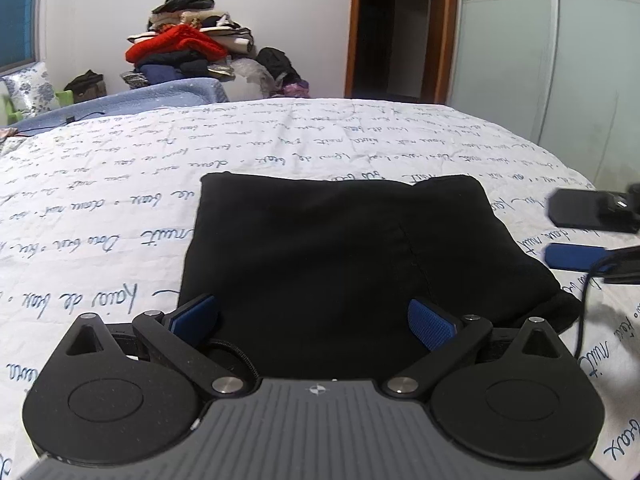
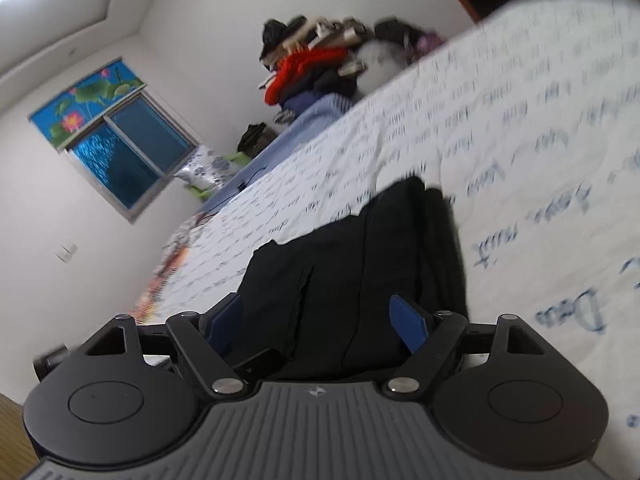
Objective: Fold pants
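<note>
Lying in the middle of the left wrist view, the black pants (image 1: 320,248) are folded into a compact, almost square bundle on the white bed sheet (image 1: 100,208), which is printed with blue handwriting. The left gripper (image 1: 312,322) is at the bottom centre of this frame, at the near edge of the bundle. Its two blue pads (image 1: 432,322) stand wide apart, one on each side, and no cloth is between them. At the right edge of the same frame the right gripper (image 1: 576,236) appears, just beside the right side of the pants; its fingers are also apart.

In the right wrist view the camera is strongly tilted and the picture is a little blurred. The pants (image 2: 360,264) fill the lower centre, and the right gripper (image 2: 316,320) has its blue pads (image 2: 408,324) separated over the near edge of the fabric, not closed on it. The sheet (image 2: 520,140) runs to the upper right.

A pile of clothes (image 1: 188,48), with a red piece on it, stands in the upper left of the left view, against the wall. A window (image 2: 132,156) with a flower blind is in the left of the right view.
</note>
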